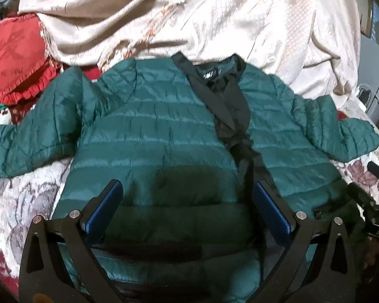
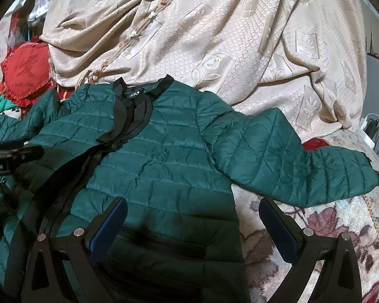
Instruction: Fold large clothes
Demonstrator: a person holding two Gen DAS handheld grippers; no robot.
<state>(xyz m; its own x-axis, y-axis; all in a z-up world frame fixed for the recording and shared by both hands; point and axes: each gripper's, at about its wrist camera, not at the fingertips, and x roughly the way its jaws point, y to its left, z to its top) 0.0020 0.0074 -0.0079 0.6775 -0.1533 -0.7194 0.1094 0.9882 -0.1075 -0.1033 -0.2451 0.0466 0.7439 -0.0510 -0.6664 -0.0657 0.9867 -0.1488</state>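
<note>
A dark green quilted puffer jacket (image 1: 164, 131) lies front-up and unfolded on a floral bedspread (image 2: 315, 227), collar toward twelve o'clock. Black trim edges its partly open front. Both sleeves spread outward toward nine and three o'clock.

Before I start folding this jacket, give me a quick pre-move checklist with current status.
1. Jacket laid front up on the bed: ok.
2. Both sleeves spread outward: ok, right sleeve, left sleeve.
3. Front closed flat: not ok, black placket gapes and twists.
4. Left claw open, empty: ok.
5. Right claw open, empty: ok.
6. Beige blanket clear of collar: cannot tell.
</note>
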